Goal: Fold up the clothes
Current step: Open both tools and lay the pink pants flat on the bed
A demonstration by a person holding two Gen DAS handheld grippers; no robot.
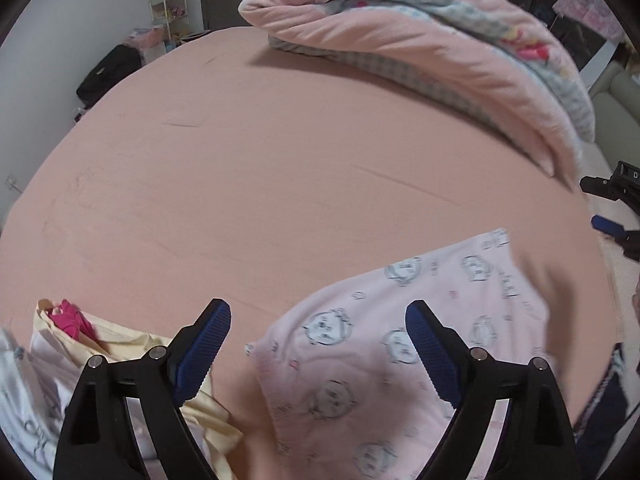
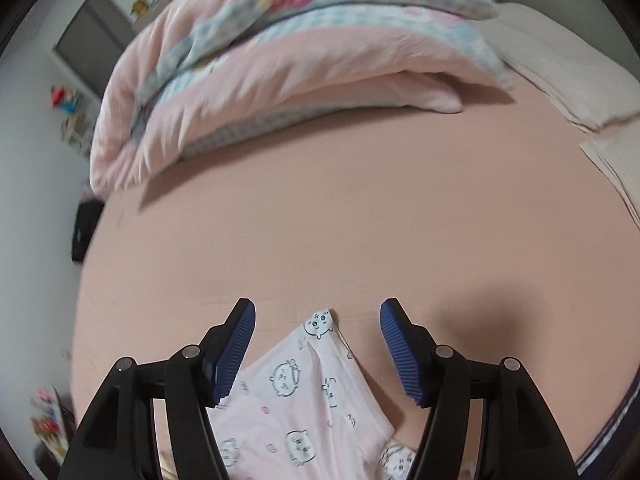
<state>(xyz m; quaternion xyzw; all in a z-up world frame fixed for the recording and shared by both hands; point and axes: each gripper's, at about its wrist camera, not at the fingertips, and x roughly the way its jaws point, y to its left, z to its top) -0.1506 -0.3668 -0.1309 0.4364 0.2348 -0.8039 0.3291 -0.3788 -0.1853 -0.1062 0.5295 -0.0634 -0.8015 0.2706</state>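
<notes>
The bed sheet is plain salmon pink. On it, the garment is pale pink, printed with small cartoon faces outlined in dark ink. Beside that garment lies a pale yellow cloth with a magenta piece. The quilt at the sheet's far side is pink with blue-and-white check. Each hand-held gripper is black with blue ribbed pads.

- Left wrist view: low over the bed sheet, looking forward and down; rolled quilt at 1 o'clock.
- Right wrist view: similarly near and tilted down; quilt at 12 o'clock.
- Shared: sheet, quilt, printed pink garment.
</notes>
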